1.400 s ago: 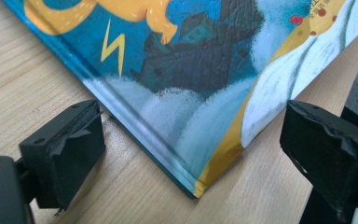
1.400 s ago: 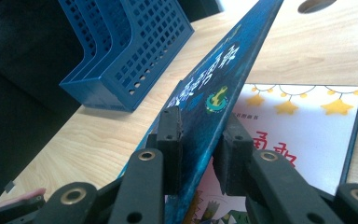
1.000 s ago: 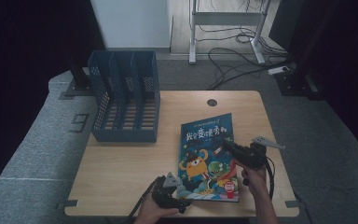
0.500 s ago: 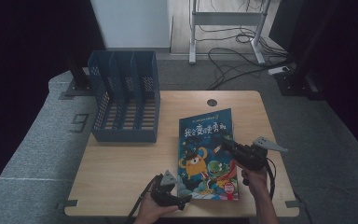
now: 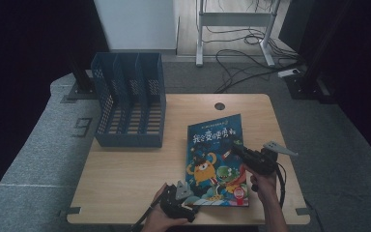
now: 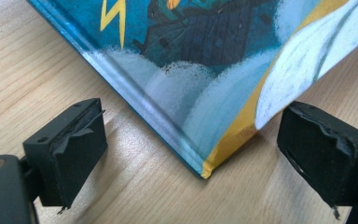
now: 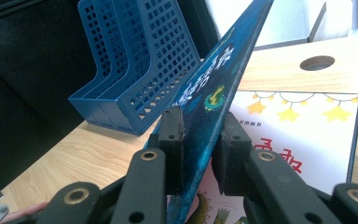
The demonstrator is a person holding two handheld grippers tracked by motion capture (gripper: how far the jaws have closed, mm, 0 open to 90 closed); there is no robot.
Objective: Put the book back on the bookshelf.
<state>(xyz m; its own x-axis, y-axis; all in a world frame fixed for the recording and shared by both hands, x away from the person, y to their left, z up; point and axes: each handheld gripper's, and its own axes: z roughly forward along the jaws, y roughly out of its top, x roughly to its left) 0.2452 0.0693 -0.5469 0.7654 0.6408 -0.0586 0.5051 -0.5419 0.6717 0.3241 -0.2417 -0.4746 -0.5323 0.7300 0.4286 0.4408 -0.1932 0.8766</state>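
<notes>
A picture book [image 5: 211,159] with a blue cartoon cover lies on the right half of the wooden table [image 5: 125,169]. My right gripper [image 5: 235,148] is shut on the right edge of its front cover [image 7: 214,93] and holds it tilted up off the white first page [image 7: 303,126]; the jaws clamp the cover from both sides [image 7: 200,135]. My left gripper [image 5: 186,195] is open and low on the table at the book's near left corner [image 6: 200,168]. That corner sits between its two pads [image 6: 77,140] without touching them.
A blue mesh file organizer [image 5: 128,106] with three slots stands at the table's back left, and it is seen beyond the raised cover [image 7: 135,60]. A round cable hole [image 5: 220,106] lies behind the book. Bare wood stretches between organizer and book.
My right gripper has drawn the cover's edge up and a little to the left. The left gripper has stayed at the near corner, almost still.
</notes>
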